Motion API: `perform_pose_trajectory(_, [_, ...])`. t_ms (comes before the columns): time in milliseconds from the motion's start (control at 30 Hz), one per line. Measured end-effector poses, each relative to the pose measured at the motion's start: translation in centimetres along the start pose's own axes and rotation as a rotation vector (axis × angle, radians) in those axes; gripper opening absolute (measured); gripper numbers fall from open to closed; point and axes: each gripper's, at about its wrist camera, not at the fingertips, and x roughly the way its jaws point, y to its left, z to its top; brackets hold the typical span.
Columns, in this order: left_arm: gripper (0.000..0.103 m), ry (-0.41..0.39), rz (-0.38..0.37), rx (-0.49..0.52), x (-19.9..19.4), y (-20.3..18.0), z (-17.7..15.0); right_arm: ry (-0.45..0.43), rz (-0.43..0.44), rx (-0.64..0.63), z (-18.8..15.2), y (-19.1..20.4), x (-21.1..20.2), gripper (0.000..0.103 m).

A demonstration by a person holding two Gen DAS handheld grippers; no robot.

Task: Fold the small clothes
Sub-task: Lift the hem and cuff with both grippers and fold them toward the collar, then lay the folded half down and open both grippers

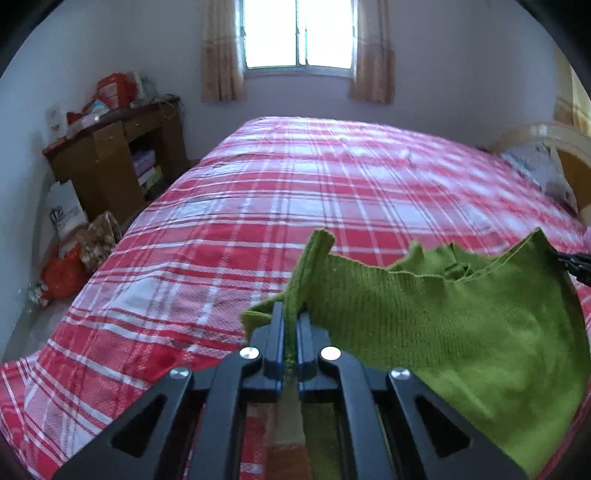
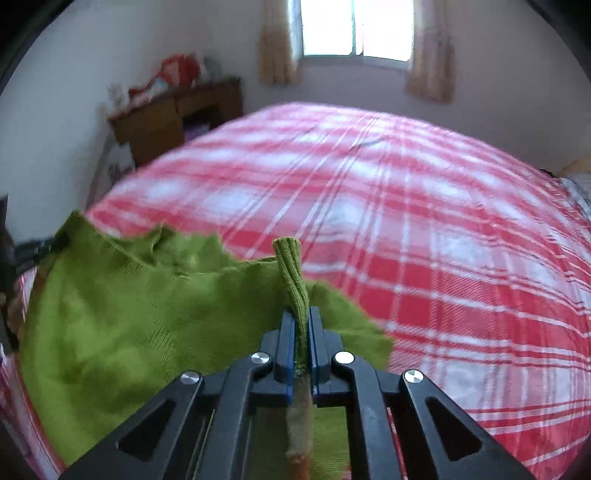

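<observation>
A small green knitted garment (image 1: 461, 325) hangs stretched between my two grippers, held up over the bed. My left gripper (image 1: 291, 314) is shut on one ribbed edge of it, which pokes up between the pads. My right gripper (image 2: 302, 314) is shut on the opposite ribbed edge, with the green garment (image 2: 122, 325) spreading to its left. The right gripper's tip (image 1: 576, 264) shows at the far right of the left wrist view, and the left gripper's tip (image 2: 33, 251) at the far left of the right wrist view. The garment's lower part is hidden behind the gripper bodies.
A bed with a red and white plaid cover (image 1: 295, 192) fills both views. A brown wooden desk (image 1: 114, 162) piled with clutter stands at the left wall, with bags (image 1: 62, 273) on the floor beside it. A pillow and headboard (image 1: 543, 166) lie at the right. A curtained window (image 1: 299, 33) is behind.
</observation>
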Motion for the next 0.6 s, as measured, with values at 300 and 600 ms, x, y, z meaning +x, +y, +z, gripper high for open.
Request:
perform_pose_trajectory(300, [0.012, 0.106, 0.075, -0.009, 3.5, -0.8, -0.7, 0.081, -0.083, 0.05, -0.9, -1.5, 4.4, 0.007])
perform_pose_trajectory(600, [0.059, -0.005, 0.079, -0.072, -3.4, 0.5, -2.3, -0.047, -0.094, 0.127, -2.9, -1.7, -3.2, 0.054])
